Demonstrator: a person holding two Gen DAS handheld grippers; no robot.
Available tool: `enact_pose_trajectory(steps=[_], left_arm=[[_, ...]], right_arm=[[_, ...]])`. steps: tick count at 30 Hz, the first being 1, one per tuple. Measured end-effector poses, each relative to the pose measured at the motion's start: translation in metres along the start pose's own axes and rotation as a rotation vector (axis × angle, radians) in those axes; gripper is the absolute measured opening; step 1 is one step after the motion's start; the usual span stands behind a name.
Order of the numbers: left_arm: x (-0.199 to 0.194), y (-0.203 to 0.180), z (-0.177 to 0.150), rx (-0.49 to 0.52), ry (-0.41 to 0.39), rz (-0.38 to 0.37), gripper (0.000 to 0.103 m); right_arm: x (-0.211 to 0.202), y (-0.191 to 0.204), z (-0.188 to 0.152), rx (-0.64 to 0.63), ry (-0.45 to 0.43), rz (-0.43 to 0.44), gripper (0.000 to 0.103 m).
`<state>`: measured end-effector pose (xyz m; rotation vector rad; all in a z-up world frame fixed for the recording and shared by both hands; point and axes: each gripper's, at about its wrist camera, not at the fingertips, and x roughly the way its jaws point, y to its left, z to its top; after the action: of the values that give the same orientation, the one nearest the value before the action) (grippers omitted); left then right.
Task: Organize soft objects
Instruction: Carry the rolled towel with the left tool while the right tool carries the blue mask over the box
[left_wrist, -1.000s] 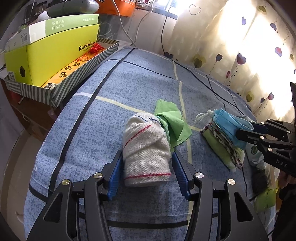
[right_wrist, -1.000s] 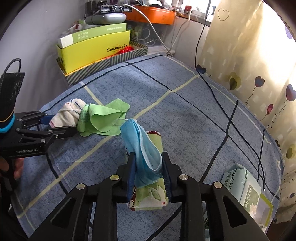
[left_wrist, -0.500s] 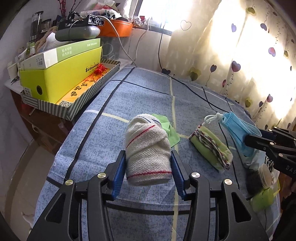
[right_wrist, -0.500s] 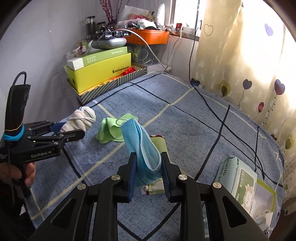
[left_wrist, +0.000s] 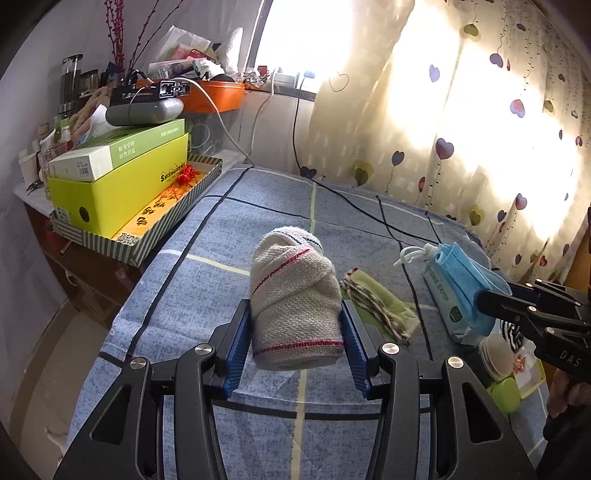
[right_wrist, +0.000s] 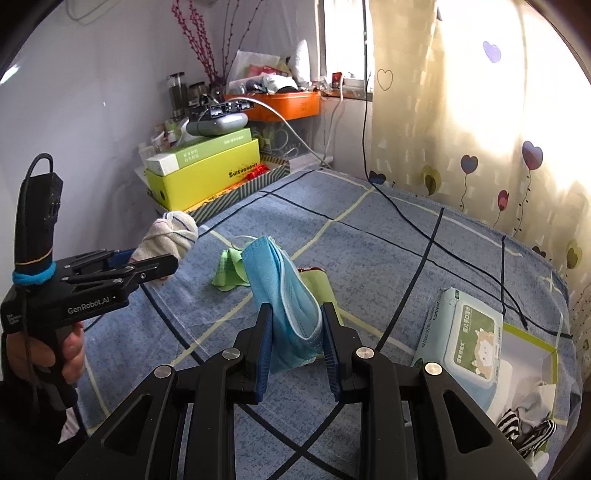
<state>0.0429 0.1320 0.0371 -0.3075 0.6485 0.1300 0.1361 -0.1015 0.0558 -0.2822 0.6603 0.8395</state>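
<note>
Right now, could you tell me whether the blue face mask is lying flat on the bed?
No, the blue face mask is clamped between the fingers of the right tool and held up above the bed.

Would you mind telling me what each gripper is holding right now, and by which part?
The left gripper clamps a rolled towel across its near end. The right gripper pinches a blue face mask by its lower folded end.

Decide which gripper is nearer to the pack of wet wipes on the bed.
Right. The right gripper, shut on the blue mask, hangs beside the wet wipes; the left gripper, holding the rolled towel, is across the bed.
</note>
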Motion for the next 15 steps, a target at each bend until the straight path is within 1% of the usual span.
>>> enact_pose_trajectory(steps=[7, 15], left_arm=[[-0.007, -0.032, -0.001, 0.046, -0.009, -0.069, 0.048], [-0.010, -0.065, -0.001, 0.102, -0.007, -0.116, 0.048]], right_arm=[[-0.024, -0.011, -0.012, 0.046, -0.033, -0.021, 0.024], [-0.048, -0.023, -0.029, 0.089, -0.072, -0.045, 0.024]])
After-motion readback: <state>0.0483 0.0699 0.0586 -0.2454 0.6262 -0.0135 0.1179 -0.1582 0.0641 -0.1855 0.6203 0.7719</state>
